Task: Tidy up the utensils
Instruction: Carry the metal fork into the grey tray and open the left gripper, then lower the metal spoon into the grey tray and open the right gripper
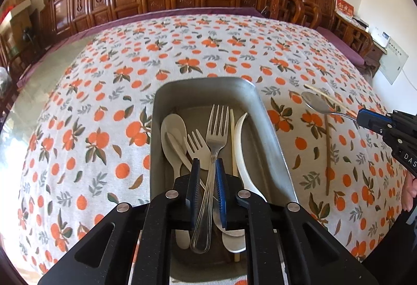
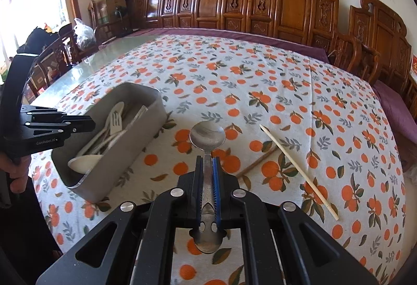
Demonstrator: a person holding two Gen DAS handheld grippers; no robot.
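A grey metal tray [image 1: 271, 133] [image 2: 146, 123] holds white spoons [image 1: 173, 133], a white fork [image 1: 196, 146] and a pale chopstick [image 1: 233, 144]. My left gripper [image 1: 207, 163] hovers over the tray, its jaws set slightly apart around a metal fork [image 1: 215, 136], whose handle passes between them. My right gripper [image 2: 207, 162] is shut on the handle of a metal spoon [image 2: 207, 135], held above the cloth right of the tray; the spoon also shows in the left wrist view [image 1: 316, 102]. A pale chopstick [image 2: 299, 170] and a brown chopstick [image 2: 256, 161] lie on the cloth.
The table has a white cloth with orange fruit print [image 2: 260, 81] and bare glass [image 2: 104, 60] at the left. Carved wooden chairs [image 2: 286, 6] line the far side. The brown chopstick also shows in the left wrist view [image 1: 327, 154].
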